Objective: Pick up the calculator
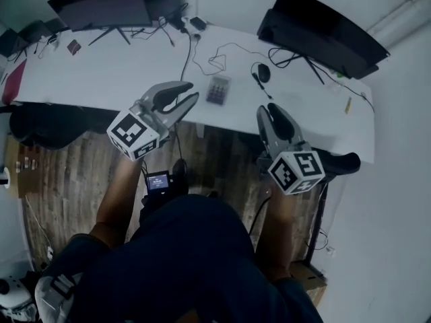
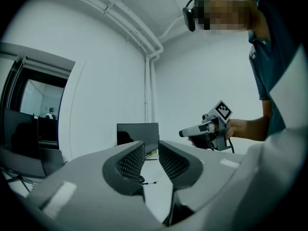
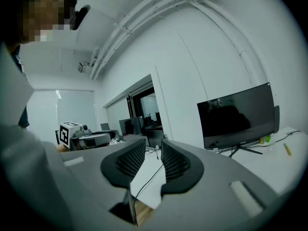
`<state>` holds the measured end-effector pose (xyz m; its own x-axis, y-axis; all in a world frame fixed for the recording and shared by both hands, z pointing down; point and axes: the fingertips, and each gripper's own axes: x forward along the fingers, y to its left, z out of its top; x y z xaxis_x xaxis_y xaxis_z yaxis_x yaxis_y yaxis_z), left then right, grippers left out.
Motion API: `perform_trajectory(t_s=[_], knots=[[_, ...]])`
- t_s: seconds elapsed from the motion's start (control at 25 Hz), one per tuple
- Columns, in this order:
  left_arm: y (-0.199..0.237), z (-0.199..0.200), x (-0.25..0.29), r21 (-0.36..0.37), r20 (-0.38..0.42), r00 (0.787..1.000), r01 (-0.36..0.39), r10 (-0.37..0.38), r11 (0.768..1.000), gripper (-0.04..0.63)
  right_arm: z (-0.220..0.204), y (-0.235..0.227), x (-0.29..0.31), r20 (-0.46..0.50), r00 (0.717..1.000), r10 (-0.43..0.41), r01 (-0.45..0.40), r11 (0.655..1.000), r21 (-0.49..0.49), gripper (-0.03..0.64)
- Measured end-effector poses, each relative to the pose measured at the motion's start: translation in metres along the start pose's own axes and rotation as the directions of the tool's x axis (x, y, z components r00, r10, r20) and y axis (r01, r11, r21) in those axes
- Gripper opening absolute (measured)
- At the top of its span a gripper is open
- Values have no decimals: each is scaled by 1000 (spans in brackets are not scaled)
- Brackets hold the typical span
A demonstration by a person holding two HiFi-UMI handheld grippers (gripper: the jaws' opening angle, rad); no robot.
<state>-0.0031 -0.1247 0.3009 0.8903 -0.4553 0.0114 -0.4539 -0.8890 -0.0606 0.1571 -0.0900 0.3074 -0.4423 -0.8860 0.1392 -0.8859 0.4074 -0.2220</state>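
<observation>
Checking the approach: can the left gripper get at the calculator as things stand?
Probably yes: the left gripper, jaws apart and empty, hovers just left of the calculator, with only bare desk between them.

A long white desk (image 1: 121, 73) spans the upper part of the head view. A dark monitor (image 1: 101, 9) stands at its far left corner, and a second monitor (image 1: 323, 29) stands along the far edge toward the right end. A black mouse (image 1: 263, 73) lies near the middle, just right of a looped thin cable (image 1: 217, 60). A small yellow item (image 1: 348, 105) lies near the right end. A black chair (image 1: 47, 123) sits under the front edge at the left, on a wooden floor (image 1: 74, 180).
</observation>
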Motion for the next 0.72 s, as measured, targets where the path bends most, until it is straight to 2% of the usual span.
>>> perform_trajectory(t_s=[0.24,0.72], knots=[[33,-3,16,-21,19,997,69,-69,997,87,3,-2,23,-7,998,-64,64,998,2,98],[71,-18,35,-50,30,982,187,-186,981,87,3,-2,45,-11,982,-187,187,982,6,100]])
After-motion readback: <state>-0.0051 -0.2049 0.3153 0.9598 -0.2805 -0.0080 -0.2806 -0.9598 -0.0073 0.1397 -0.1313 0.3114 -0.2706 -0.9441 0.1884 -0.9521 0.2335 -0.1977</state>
